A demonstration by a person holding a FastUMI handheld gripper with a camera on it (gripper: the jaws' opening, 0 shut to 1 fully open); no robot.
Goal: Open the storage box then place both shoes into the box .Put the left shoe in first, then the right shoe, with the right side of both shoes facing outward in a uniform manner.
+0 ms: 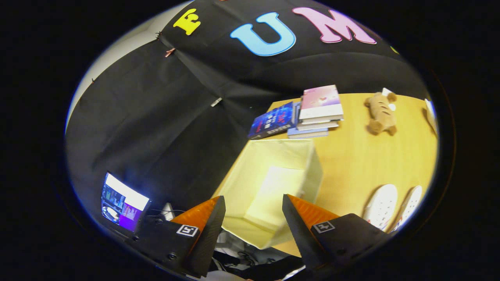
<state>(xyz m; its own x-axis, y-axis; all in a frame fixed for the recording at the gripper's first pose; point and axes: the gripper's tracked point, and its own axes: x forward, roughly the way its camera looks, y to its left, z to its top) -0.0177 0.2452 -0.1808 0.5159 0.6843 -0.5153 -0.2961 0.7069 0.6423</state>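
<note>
A pale wooden tabletop (pixel 351 164) stands against the booth's black cloth wall. The gripper (pixel 254 212) hangs above the table's near corner, fingers spread wide and holding nothing. Just ahead of them, at twelve o'clock, sits the cream fabric storage box (pixel 273 175), its top already open and its inside bare. The pair of white shoes (pixel 390 207) lies side by side on the table at about three o'clock from the fingers, well apart from the box. A stack of books (pixel 308 113) rests beyond the box, a brown plush toy (pixel 381 113) at two o'clock. By my reading, opening is done; both shoes remain, left one first.
</note>
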